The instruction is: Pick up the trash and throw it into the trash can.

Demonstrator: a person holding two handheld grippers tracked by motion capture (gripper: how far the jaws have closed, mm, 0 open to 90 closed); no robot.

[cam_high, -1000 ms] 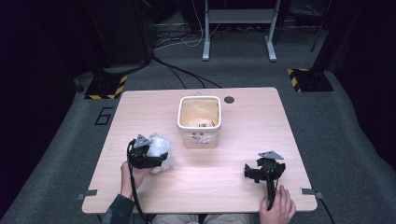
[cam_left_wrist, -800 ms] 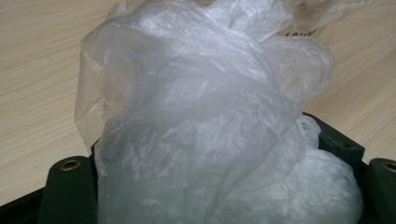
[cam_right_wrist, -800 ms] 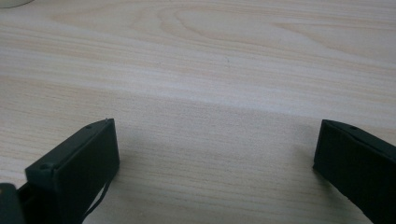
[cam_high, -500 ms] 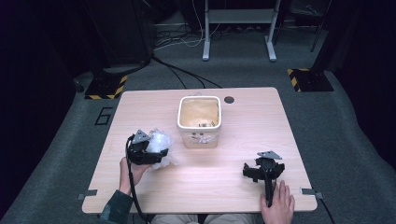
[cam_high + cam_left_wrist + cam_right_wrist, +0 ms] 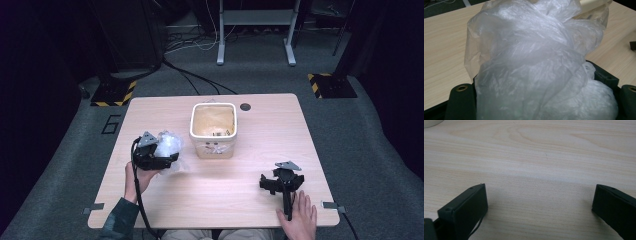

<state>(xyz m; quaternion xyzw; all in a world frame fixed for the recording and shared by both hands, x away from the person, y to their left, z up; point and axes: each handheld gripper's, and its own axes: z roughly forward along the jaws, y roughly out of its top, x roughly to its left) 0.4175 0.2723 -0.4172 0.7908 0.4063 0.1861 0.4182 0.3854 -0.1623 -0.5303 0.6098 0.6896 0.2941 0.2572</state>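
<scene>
Left tool (image 5: 167,161) clamped on crumpled plastic bag (image 5: 536,62), right tool (image 5: 539,210) jaws apart on bench (image 5: 260,150) — slippery film could slide free near tub (image 5: 213,129).

A crumpled, translucent white plastic bag (image 5: 167,146) sits bunched between the jaws of the left gripper (image 5: 155,159), at the left side of the light wooden bench (image 5: 235,185); in the left gripper view its wrinkled folds (image 5: 536,62) billow up over the jaws. Just to its right stands a cream square plastic bin (image 5: 213,129), upright and open-topped, near mid-bench.
</scene>
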